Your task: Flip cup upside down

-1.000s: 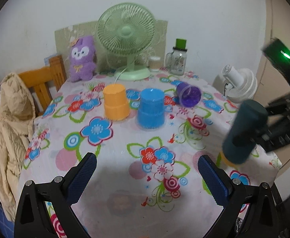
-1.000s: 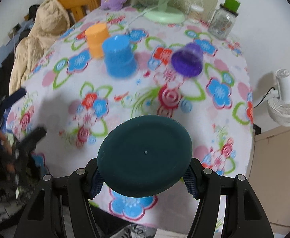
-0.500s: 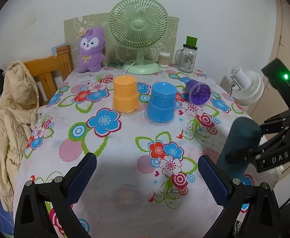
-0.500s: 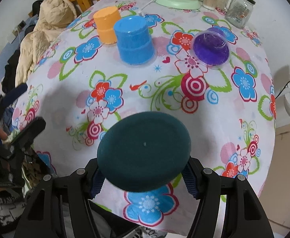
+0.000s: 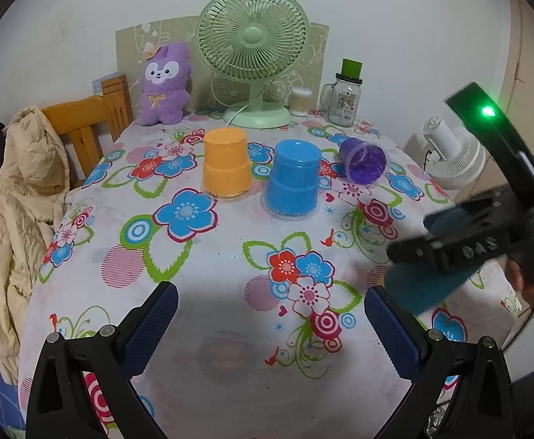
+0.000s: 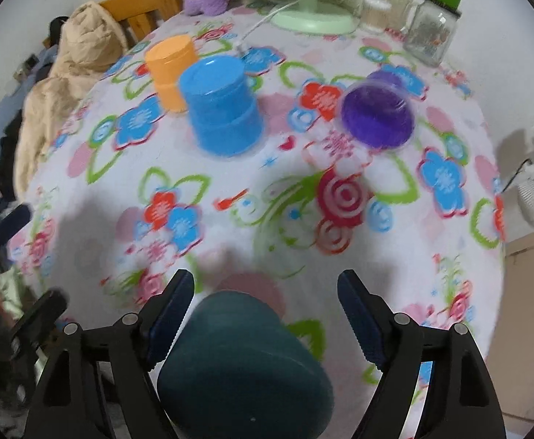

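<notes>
A dark teal cup (image 6: 245, 362) lies low between the spread fingers of my right gripper (image 6: 265, 311), base toward the camera, blurred; the jaws stand apart and no longer clamp it. In the left wrist view the same cup (image 5: 424, 285) shows tilted under the right gripper (image 5: 461, 245) at the table's right edge. My left gripper (image 5: 270, 322) is open and empty over the near table. An orange cup (image 5: 226, 166) and a blue cup (image 5: 293, 182) stand upside down mid-table. A purple cup (image 5: 364, 161) lies on its side to their right.
The flowered tablecloth (image 5: 194, 256) covers the table. At the back stand a green fan (image 5: 254, 58), a purple plush toy (image 5: 164, 84), a glass jar (image 5: 343, 98) and a small container (image 5: 300, 101). A wooden chair with a beige jacket (image 5: 22, 197) is left; a white fan (image 5: 453, 153) is right.
My right gripper has opened; the teal cup it clamped now sits lower and tilted between its fingers. The right gripper moved forward over the table. The left gripper barely moved.
</notes>
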Demonstrator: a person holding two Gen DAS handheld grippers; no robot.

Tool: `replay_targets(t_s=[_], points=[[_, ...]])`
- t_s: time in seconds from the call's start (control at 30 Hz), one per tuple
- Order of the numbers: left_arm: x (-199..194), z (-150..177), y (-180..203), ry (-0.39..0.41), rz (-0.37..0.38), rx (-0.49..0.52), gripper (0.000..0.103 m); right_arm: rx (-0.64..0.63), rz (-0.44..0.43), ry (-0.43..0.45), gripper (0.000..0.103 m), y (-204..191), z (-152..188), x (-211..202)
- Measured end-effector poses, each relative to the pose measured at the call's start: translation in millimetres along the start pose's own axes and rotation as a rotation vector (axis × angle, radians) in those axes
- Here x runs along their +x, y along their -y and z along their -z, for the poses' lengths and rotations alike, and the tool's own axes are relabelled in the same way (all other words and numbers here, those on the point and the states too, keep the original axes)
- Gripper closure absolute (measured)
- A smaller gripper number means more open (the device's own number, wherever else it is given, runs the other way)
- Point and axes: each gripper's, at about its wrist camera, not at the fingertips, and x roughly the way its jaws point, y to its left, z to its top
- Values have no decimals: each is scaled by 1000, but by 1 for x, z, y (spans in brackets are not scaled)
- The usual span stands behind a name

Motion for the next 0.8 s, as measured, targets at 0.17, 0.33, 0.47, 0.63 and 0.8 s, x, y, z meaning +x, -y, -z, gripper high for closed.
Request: replay_targets(t_s=[0.17,0.33,0.47,0.63,0.8], points=[[0,3,4,-4,3,12,0,20,10,31,20,15,-12,1],[5,4,7,-17,6,8,0,3,41,65,20,17,-27,4],[4,4,9,-15,2,22,0,-11,77,105,20,19,-39,6],[8,4,5,-27,-5,6,0,-16,109,149,20,22,-46,6],[12,5,4,-36,-5,7,0,-8,158,237,20,31,-50,3]])
